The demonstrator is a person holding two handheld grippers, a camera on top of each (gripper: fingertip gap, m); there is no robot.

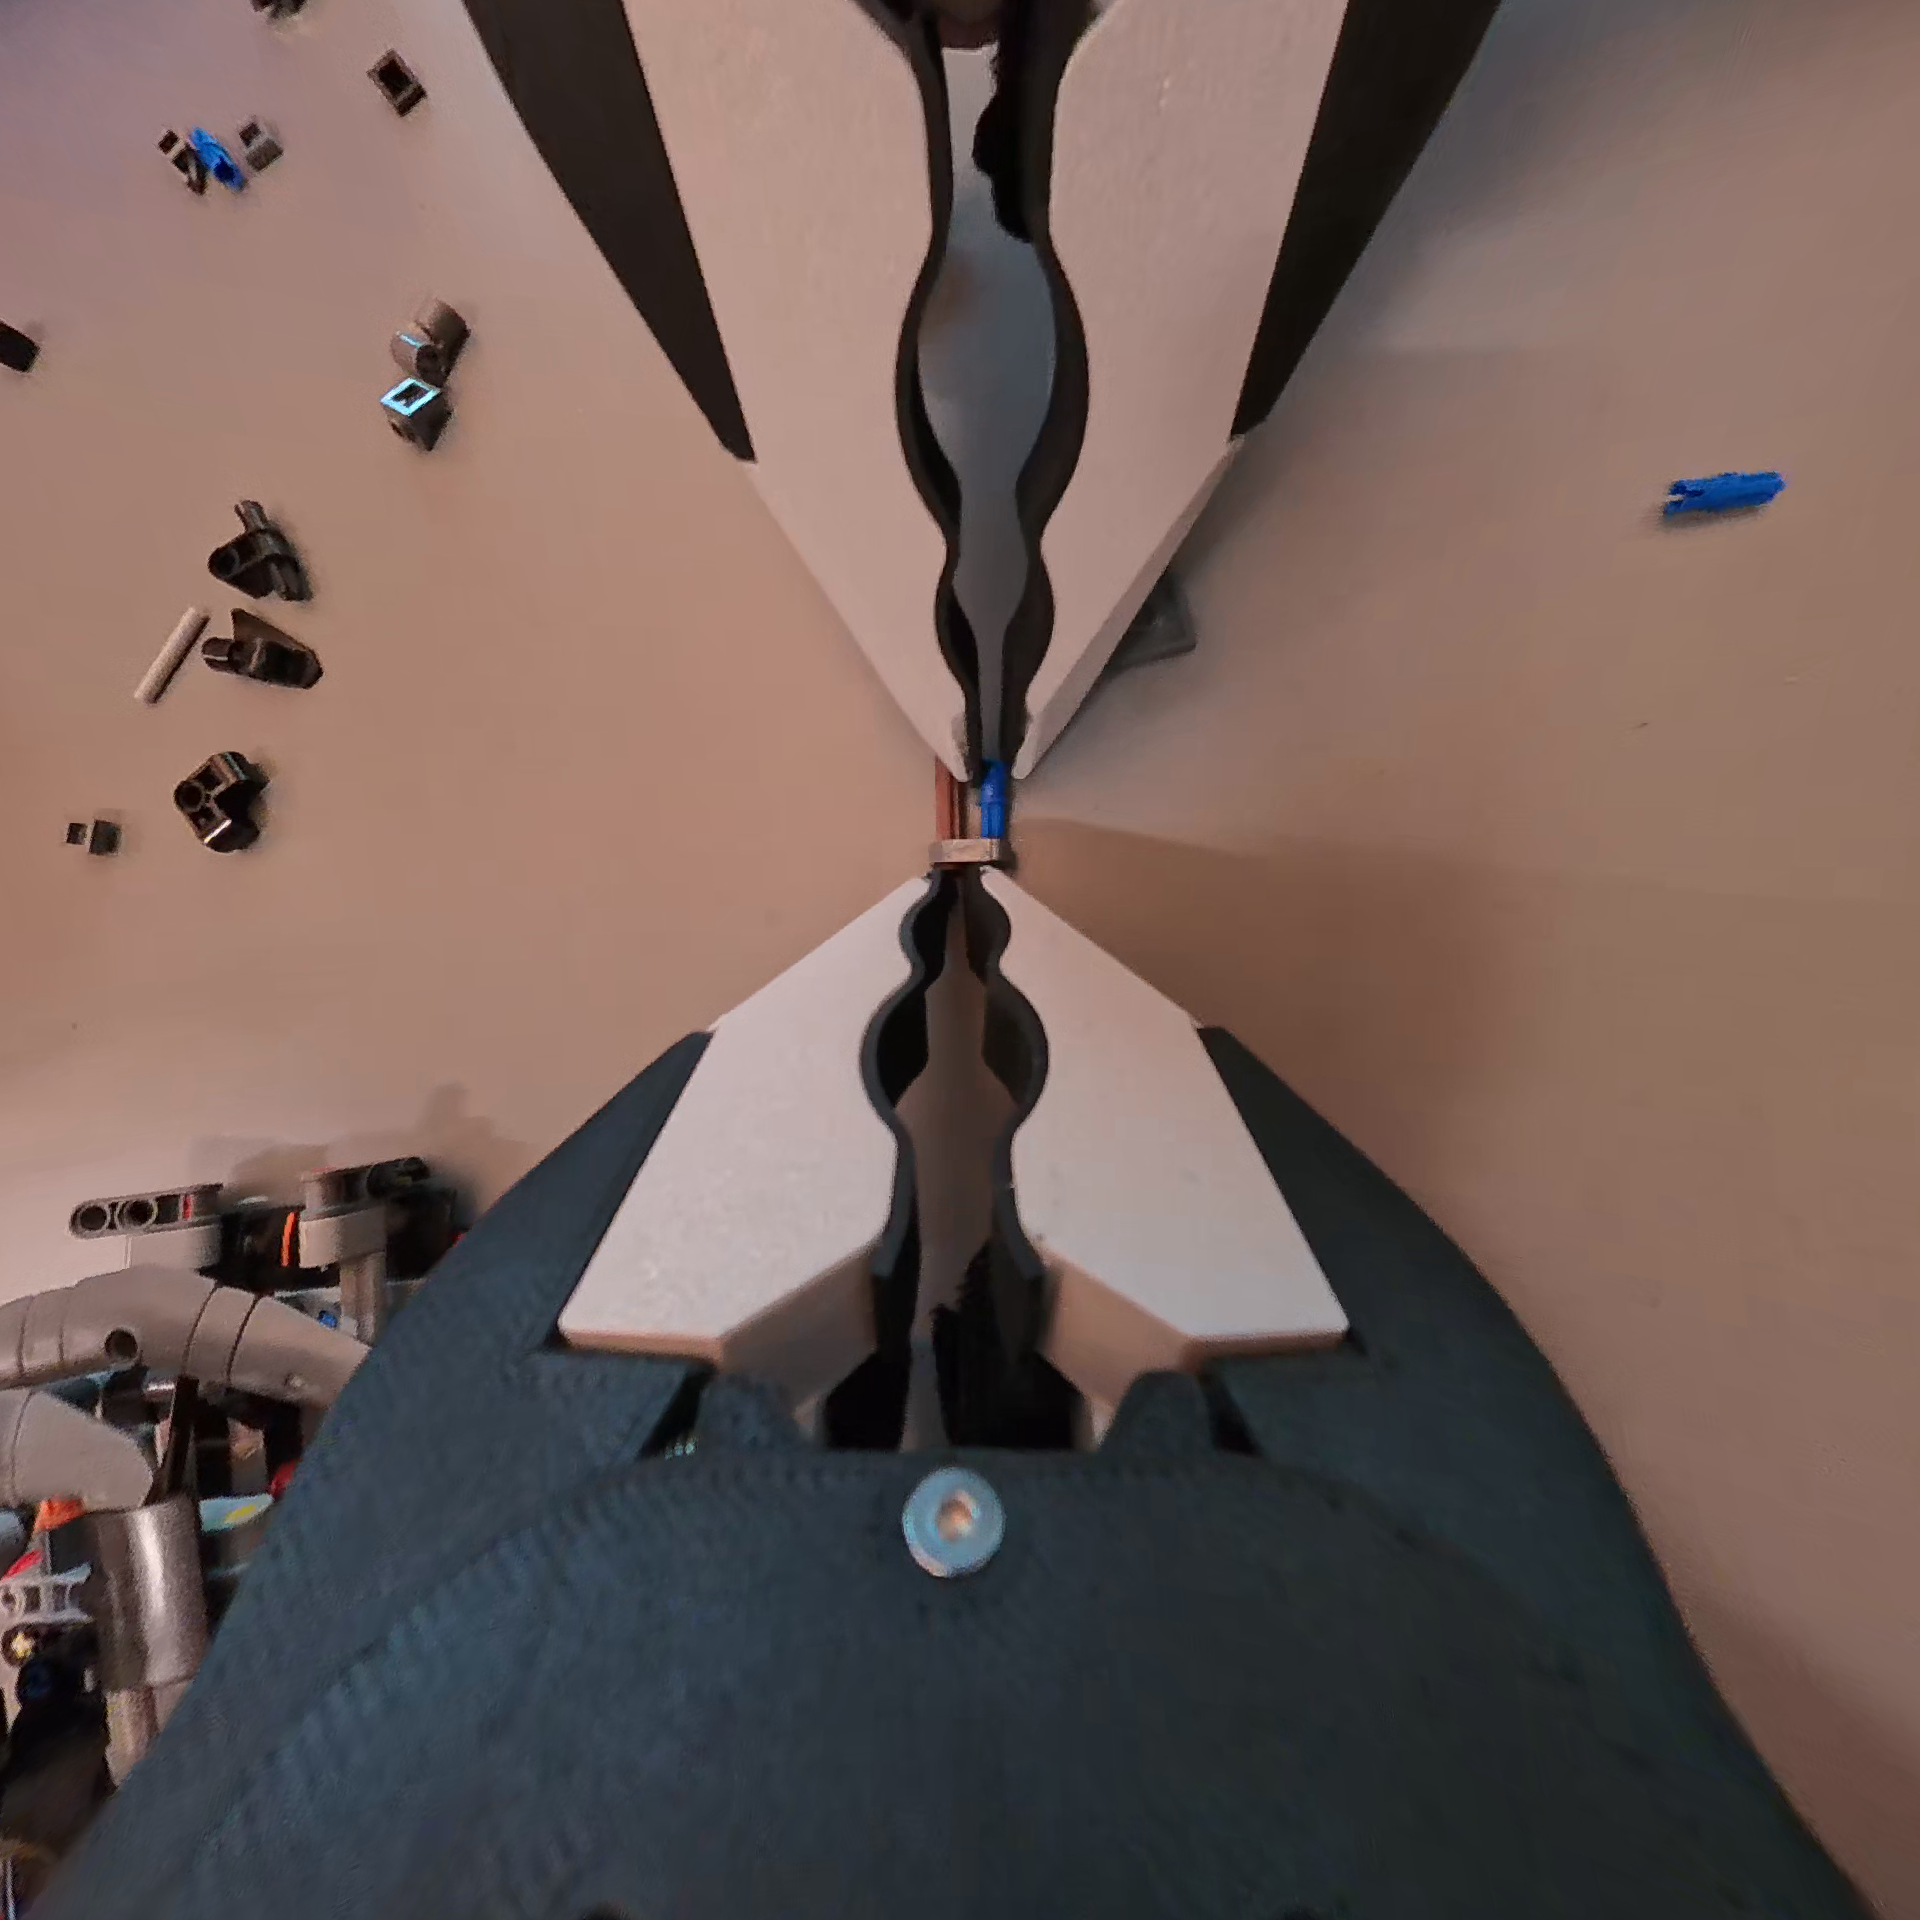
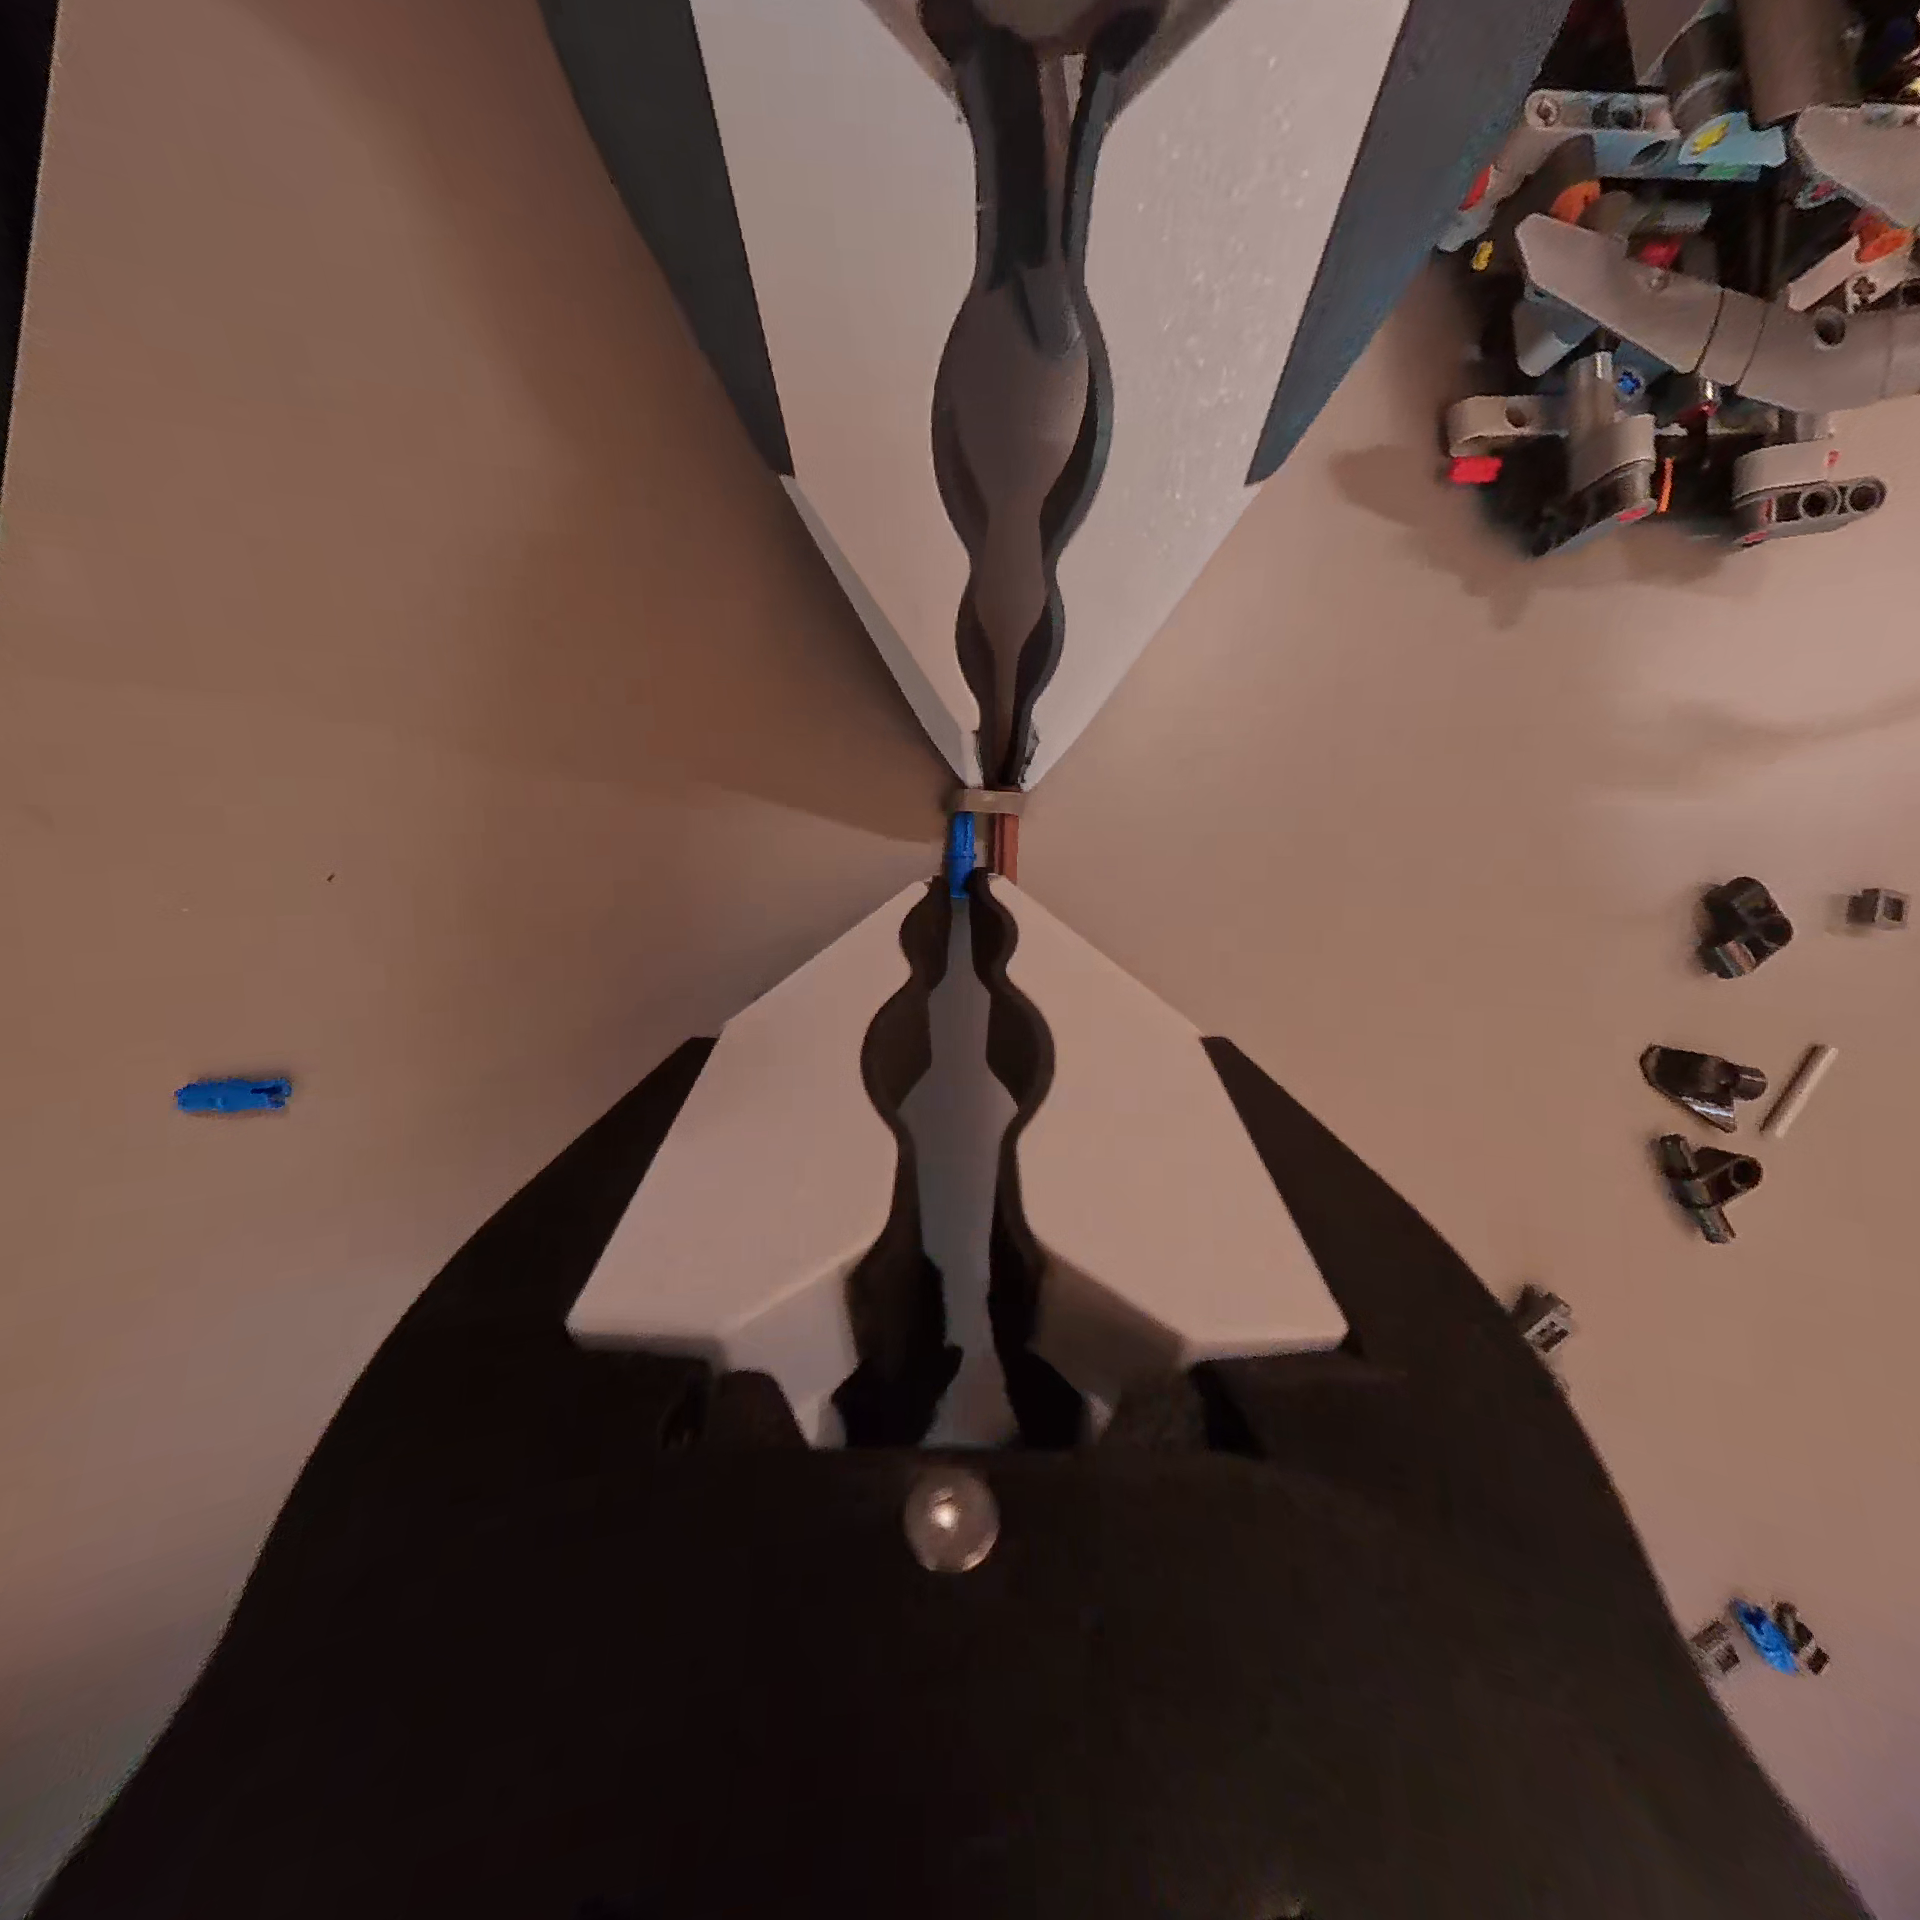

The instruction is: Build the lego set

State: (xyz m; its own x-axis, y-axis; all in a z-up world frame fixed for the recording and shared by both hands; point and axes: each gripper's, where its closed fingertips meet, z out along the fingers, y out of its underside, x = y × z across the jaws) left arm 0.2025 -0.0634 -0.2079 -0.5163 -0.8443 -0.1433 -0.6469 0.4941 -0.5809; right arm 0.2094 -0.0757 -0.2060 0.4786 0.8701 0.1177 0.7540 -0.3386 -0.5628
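The left gripper came up from 6 o'clock in its own wrist view, its white-faced fingers drawn together and pinched on a small grey and brown piece at the centre of the picture. Directly across, at 12 o'clock, the right gripper pointed back at it tip to tip, clamped on a blue pin whose free end lay alongside the brown part of the grey piece; whether the pin was seated in a hole could not be told.

The right wrist view gave the mirror of this: the right gripper rose from 6 o'clock with its tips closed on the blue pin, the grey and brown piece just beyond it, and the left gripper came down from 12 o'clock.

Both tools were over a pale tabletop. In the left view, a partly built grey Technic model sat at 8 o'clock. Farther out, at 9 to 10 o'clock, lay scattered black connectors and a light grey axle, with a few small black bits and a blue part at 11 o'clock. A spare blue pin lay alone at 2 o'clock, well apart from everything else.
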